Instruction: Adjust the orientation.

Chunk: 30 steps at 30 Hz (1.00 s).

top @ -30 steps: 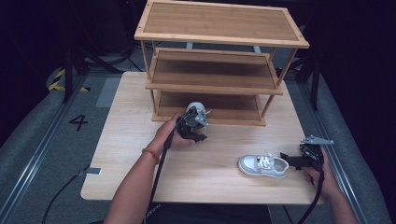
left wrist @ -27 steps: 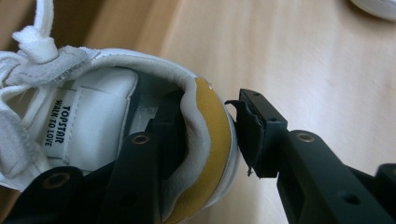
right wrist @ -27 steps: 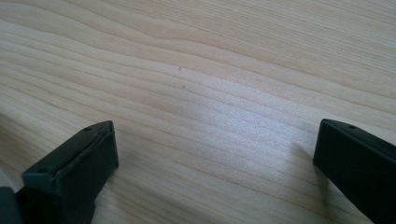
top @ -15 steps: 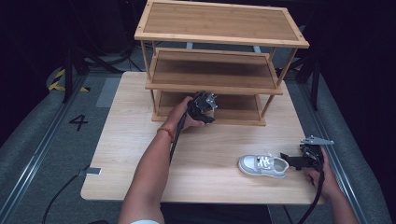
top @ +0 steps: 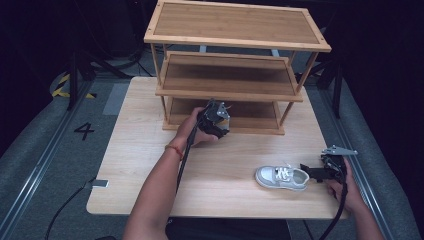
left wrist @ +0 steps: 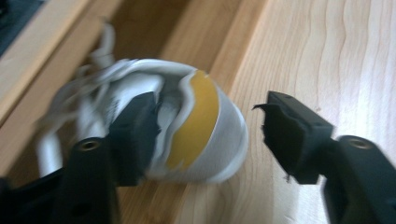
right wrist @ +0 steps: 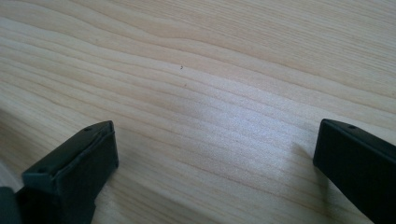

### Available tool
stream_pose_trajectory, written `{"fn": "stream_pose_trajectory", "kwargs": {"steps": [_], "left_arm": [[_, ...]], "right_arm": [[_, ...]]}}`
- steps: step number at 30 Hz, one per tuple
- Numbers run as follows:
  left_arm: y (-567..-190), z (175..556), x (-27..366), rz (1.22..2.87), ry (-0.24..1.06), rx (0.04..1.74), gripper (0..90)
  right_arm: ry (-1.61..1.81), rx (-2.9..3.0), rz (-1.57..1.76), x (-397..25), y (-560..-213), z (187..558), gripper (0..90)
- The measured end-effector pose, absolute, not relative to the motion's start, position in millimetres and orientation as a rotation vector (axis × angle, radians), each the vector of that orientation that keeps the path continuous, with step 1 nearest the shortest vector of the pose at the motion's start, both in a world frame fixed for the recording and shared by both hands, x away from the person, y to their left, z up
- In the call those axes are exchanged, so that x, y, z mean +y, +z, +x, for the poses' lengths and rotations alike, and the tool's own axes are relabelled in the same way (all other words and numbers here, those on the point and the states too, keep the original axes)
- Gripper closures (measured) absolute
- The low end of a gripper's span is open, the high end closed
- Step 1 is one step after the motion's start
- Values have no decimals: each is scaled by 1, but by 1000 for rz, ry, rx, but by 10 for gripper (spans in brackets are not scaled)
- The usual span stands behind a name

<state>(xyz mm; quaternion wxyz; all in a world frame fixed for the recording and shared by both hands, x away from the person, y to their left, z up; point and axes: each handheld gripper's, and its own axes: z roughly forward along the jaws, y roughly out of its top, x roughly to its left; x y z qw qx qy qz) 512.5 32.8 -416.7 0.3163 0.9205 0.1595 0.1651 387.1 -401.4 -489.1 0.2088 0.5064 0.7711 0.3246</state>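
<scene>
The left tongs (top: 216, 119) are reaching up to the bottom shelf (top: 250, 111) of the wooden rack (top: 235, 30), which is standing at the far edge of the counter (top: 145, 150). Their jaws are standing apart, and a white shoe (left wrist: 187, 126) with a yellow inside is sitting between them. One jaw is poking into the shoe's opening. The other jaw is hanging clear of the heel, so the tongs are not squeezing it. The shoe seems to be lying right at the front lip of that bottom shelf, partly over it.

The right tongs (top: 320, 172) are resting near the right edge of the counter with their jaws wide apart. Between them is only bare wood. A second white shoe (top: 281, 177) is lying just beside them, toward the near edge, with its toe pointing to the left.

The step looks like putting the first shoe on the shelf. To do it well, the person should probably push the shoe farther in so it is sitting flat. Then the left tongs should be pulling straight back, so the inside jaw is not dragging the shoe out again.
</scene>
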Motion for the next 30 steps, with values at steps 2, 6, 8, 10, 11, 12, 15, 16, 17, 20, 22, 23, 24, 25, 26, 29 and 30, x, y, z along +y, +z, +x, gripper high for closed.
{"fn": "stream_pose_trajectory", "kwargs": {"steps": [2, 6, 8, 10, 11, 12, 15, 16, 17, 20, 22, 23, 24, 25, 26, 29, 30], "left_arm": [[-414, 506, 41, 2363, 433, 464, 282], [-416, 486, 58, 2263, 450, 548, 234], [-426, 477, 64, 2242, 455, 608, 212], [-438, 475, 65, 2243, 444, 642, 210], [-444, 475, 64, 2254, 444, 671, 210], [-448, 477, 62, 2260, 444, 694, 209], [-459, 485, 57, 2242, 454, 750, 203], [-459, 485, 57, 2242, 454, 750, 196], [-462, 487, 54, 2226, 447, 762, 196], [-466, 493, 44, 2229, 459, 764, 189], [-470, 496, 37, 2200, 477, 806, 143], [-472, 498, 35, 2189, 495, 831, 140], [-473, 500, 34, 2188, 512, 839, 141], [-473, 502, 33, 2188, 529, 849, 151], [-473, 503, 33, 2189, 527, 851, 136], [-471, 507, 30, 2203, 526, 851, 115], [-470, 508, 31, 2211, 539, 845, 119]], "right_arm": [[903, 2145, 1409, -401, -489, 387, 2], [903, 2145, 1409, -401, -489, 387, 2], [903, 2145, 1409, -401, -489, 387, 2], [903, 2146, 1409, -401, -489, 387, 1], [903, 2145, 1410, -401, -489, 387, 2], [903, 2145, 1410, -401, -489, 387, 2], [903, 2145, 1409, -401, -489, 387, 2], [903, 2145, 1409, -401, -489, 387, 2], [903, 2145, 1409, -401, -489, 387, 2], [906, 2146, 1409, -401, -489, 388, 1], [906, 2148, 1410, -401, -489, 388, 1], [906, 2148, 1410, -401, -489, 388, 1], [906, 2148, 1410, -401, -489, 388, 1], [907, 2148, 1410, -401, -489, 388, 1], [906, 2148, 1410, -401, -489, 388, 1], [906, 2148, 1410, -401, -489, 388, 1], [906, 2148, 1410, -401, -489, 388, 1]]}}
